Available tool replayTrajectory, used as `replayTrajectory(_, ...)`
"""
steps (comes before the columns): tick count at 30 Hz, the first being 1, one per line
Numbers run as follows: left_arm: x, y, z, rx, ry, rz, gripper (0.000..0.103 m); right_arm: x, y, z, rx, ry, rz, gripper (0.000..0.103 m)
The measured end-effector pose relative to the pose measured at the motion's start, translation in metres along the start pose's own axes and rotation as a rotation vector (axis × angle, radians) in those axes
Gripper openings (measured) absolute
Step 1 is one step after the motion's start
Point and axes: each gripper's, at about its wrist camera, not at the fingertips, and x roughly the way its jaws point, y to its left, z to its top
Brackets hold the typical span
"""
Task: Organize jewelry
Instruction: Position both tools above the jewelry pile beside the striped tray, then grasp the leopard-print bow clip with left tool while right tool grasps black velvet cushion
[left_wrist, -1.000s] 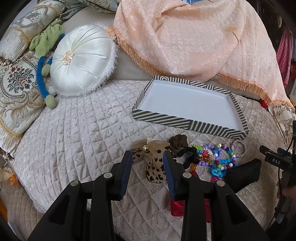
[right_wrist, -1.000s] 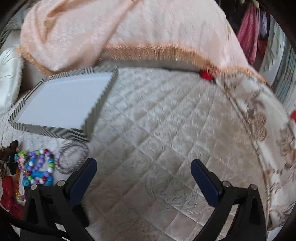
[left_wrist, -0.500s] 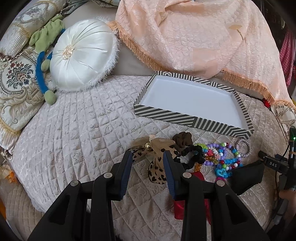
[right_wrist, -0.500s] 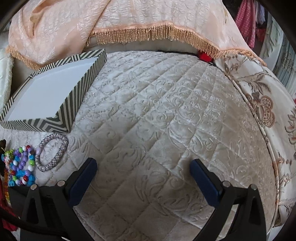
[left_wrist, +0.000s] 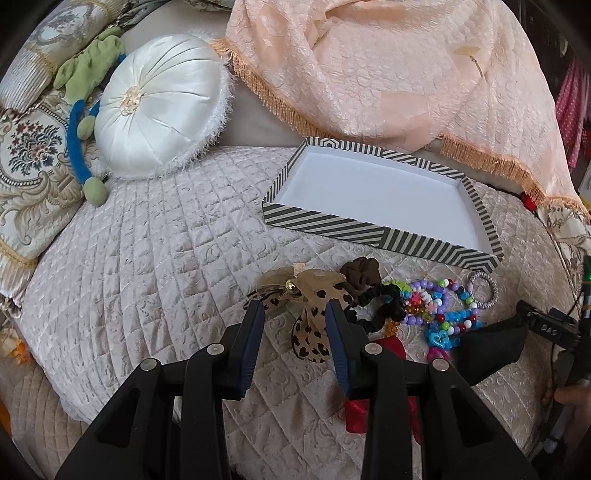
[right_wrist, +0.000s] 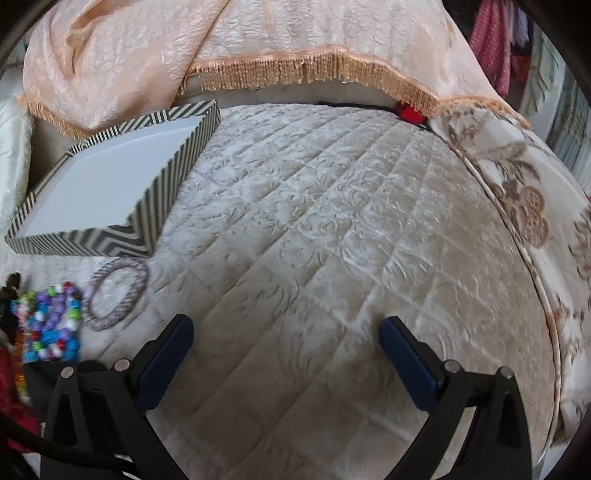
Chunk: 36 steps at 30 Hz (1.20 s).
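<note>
Jewelry and hair pieces lie in one loose heap on the quilted bed cover (left_wrist: 155, 258), just in front of the striped tray (left_wrist: 369, 227). In the heap there is a leopard-print bow (left_wrist: 308, 314) of thin tan fabric with dark spots and a small gold bell at its knot. Touching it on the right is a brown scrunchie (left_wrist: 362, 271), and below that a black scrunchie (left_wrist: 384, 301). Further right lie the colourful bead bracelets (left_wrist: 439, 308), with purple, blue, green, red and white beads tangled together, and a blue heart-shaped piece (left_wrist: 439, 338) among them. A silver-grey ring bracelet (right_wrist: 116, 293) lies at the right edge of the heap, near the tray corner. Red fabric (left_wrist: 391, 347) shows partly under the left gripper.

The tray is shallow, with black-and-white striped walls and a plain white floor; nothing lies in it.

The left gripper (left_wrist: 295, 325) hangs low over the bow, and its jaws stand at a narrow gap on both sides of the bow's lower tail, not closed on it. The right gripper (right_wrist: 286, 345) is above bare quilt, to the right of the heap, with its jaws wide apart and nothing between them.

Behind the tray hangs a peach fringed cloth (left_wrist: 388, 62), and to the left rests a round white satin cushion (left_wrist: 159, 107).
</note>
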Motion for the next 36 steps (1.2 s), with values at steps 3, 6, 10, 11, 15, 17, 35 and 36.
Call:
replayTrajectory(3, -0.003, 0.001, 0.000, -0.008, -0.008, -0.007, 0.025, -0.028, 0.004, -0.004, 0.016, -0.047, 0.011, 0.103)
replayTrajectory(6, -0.004, 0.000, 0.000, -0.010, -0.011, -0.005, 0.025, -0.060, 0.019, -0.003, -0.046, -0.106, -0.007, 0.103)
replayTrajectory(10, -0.007, 0.000, -0.001, -0.014, -0.015, -0.001, 0.025, -0.086, 0.037, -0.004, -0.079, -0.123, 0.026, 0.103)
replayTrajectory(11, -0.007, 0.000, -0.002, -0.014, -0.017, -0.001, 0.025, -0.089, 0.040, -0.004, -0.081, -0.116, 0.039, 0.103)
replayTrajectory(15, -0.009, 0.001, -0.002, -0.019, -0.007, 0.012, 0.025, -0.103, 0.058, -0.008, -0.101, -0.113, 0.075, 0.103)
replayTrajectory(17, -0.008, 0.001, -0.002, -0.022, -0.003, 0.015, 0.025, -0.111, 0.067, -0.009, -0.119, -0.117, 0.092, 0.103)
replayTrajectory(35, -0.010, 0.000, -0.005, -0.021, -0.002, 0.015, 0.025, -0.135, 0.106, -0.013, -0.195, -0.145, 0.133, 0.103)
replayTrajectory(36, -0.010, 0.000, -0.005, -0.019, -0.002, 0.016, 0.025, -0.135, 0.107, -0.014, -0.197, -0.145, 0.130, 0.103)
